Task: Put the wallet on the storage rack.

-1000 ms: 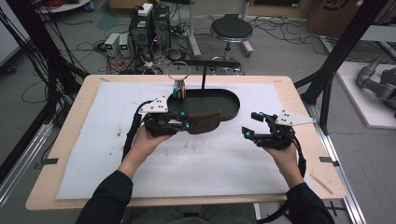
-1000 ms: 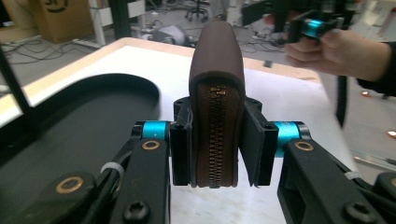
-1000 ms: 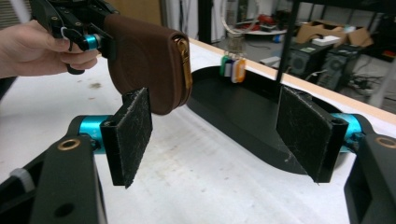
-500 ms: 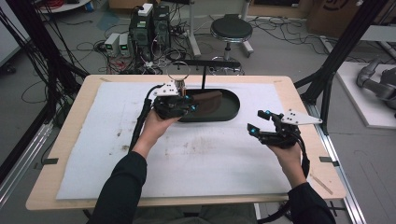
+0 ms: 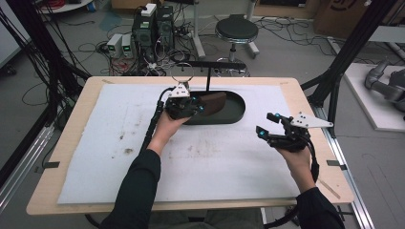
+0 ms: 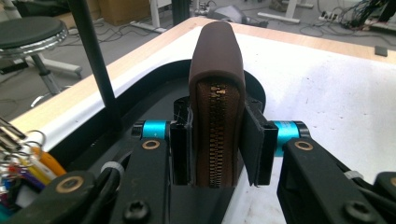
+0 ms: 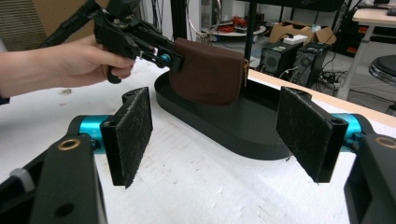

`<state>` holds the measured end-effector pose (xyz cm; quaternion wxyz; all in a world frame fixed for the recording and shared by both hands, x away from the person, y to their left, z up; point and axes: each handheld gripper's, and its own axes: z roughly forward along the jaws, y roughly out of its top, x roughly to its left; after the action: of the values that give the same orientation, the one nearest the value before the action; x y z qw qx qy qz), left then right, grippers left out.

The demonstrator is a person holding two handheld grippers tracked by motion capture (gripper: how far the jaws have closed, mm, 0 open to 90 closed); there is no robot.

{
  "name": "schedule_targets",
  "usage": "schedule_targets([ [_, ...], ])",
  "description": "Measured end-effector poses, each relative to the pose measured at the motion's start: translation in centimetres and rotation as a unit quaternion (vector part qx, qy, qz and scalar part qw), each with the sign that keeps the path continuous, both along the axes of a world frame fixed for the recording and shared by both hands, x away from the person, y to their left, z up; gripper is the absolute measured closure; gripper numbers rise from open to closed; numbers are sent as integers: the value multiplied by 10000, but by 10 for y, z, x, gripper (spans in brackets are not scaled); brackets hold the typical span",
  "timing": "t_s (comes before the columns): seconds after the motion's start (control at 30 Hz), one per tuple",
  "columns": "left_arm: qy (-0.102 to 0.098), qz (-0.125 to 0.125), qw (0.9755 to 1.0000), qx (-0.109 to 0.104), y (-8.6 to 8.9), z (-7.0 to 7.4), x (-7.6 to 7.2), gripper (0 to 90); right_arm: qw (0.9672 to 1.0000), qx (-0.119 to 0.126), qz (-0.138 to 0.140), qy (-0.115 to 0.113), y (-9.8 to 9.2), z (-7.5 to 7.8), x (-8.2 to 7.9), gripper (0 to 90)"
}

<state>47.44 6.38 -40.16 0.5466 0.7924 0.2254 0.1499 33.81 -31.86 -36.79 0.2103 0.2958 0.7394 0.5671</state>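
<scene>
Left tool (image 6: 217, 140) clamps one brown pouch (image 6: 215, 93) | right tool (image 7: 219, 135) wide, empty | one black tray (image 5: 234, 112)

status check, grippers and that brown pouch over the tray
Left gripper shut on brown zippered leather pouch, above black oval tray. Right gripper open, empty. Nothing in the way.

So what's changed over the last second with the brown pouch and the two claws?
The left claw carried the brown pouch away from the person, from the mat in front of the black tray to a spot over the tray. It is shut on the pouch, zipper edge towards its camera, as before. The right claw stayed open and empty over the white mat, to the right of the tray.
</scene>
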Motion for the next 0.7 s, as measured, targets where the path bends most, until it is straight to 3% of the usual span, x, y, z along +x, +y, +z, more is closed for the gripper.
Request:
schedule_targets([
  [0.43, 213, 151, 9997, 25, -9, -22, 10, 672, 10000, -26, 19, -15, 2, 0, 0, 280],
  [0.7, 202, 176, 9996, -3, -11, -27, 11, 664, 10000, -30, 24, -21, 2, 0, 0, 281],
])
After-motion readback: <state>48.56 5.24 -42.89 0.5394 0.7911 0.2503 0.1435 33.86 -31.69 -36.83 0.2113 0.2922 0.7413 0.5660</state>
